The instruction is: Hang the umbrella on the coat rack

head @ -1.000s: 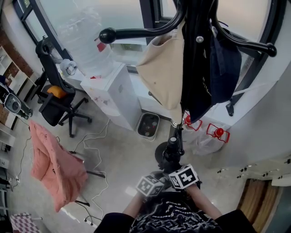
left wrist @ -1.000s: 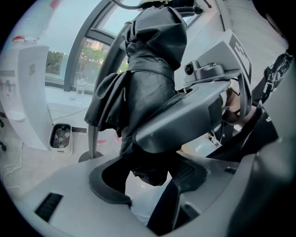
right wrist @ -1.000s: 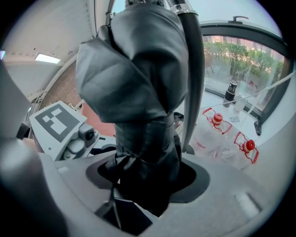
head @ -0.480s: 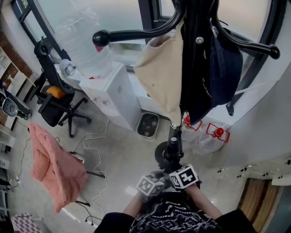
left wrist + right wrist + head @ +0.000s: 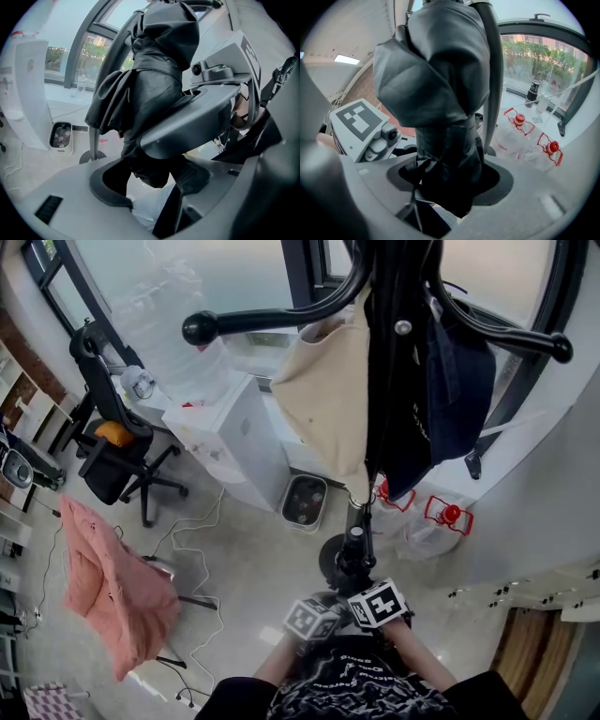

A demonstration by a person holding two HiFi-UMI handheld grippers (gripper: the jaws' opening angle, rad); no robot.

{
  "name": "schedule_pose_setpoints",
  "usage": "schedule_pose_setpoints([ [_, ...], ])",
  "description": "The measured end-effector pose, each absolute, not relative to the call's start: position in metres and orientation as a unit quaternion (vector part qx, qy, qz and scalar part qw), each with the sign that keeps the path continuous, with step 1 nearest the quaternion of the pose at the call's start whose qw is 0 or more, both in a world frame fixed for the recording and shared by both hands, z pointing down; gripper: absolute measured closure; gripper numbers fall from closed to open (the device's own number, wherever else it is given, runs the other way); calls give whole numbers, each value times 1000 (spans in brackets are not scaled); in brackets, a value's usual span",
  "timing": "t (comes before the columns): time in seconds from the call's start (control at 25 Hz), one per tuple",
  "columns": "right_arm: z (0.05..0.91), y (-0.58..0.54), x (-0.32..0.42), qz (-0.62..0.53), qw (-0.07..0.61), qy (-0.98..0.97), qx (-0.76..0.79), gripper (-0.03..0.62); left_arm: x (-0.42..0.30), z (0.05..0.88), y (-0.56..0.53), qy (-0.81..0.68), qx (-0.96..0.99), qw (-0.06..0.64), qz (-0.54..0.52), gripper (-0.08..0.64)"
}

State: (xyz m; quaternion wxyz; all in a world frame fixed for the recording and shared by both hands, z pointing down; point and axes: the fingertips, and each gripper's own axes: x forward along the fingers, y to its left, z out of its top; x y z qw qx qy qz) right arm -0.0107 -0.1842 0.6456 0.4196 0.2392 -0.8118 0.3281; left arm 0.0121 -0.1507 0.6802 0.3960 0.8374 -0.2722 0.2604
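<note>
A folded black umbrella stands upright against the black coat rack, its top among the rack's curved arms. Its lower end reaches down to my two grippers at the bottom centre. In the left gripper view, the umbrella's fabric fills the gap between the jaws of the left gripper, which is shut on it. The right gripper is likewise shut on the umbrella's bunched cloth. In the head view, the left gripper and the right gripper sit side by side, nearly touching.
A beige bag and a navy bag hang on the rack. On the floor are a white cabinet, a small bin, red-capped water jugs, an office chair, a pink cloth and loose cables.
Both grippers and the umbrella stay put. Only the head view drifts a little, so the rack's knobbed arm sits further left and lower in the picture.
</note>
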Motion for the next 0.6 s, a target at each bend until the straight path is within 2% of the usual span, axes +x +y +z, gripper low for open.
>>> schedule_pose_setpoints([
  [0.6,657,-201,-9,324,410,-819,238,273,15,699,-172,-280,833,396,266,301],
])
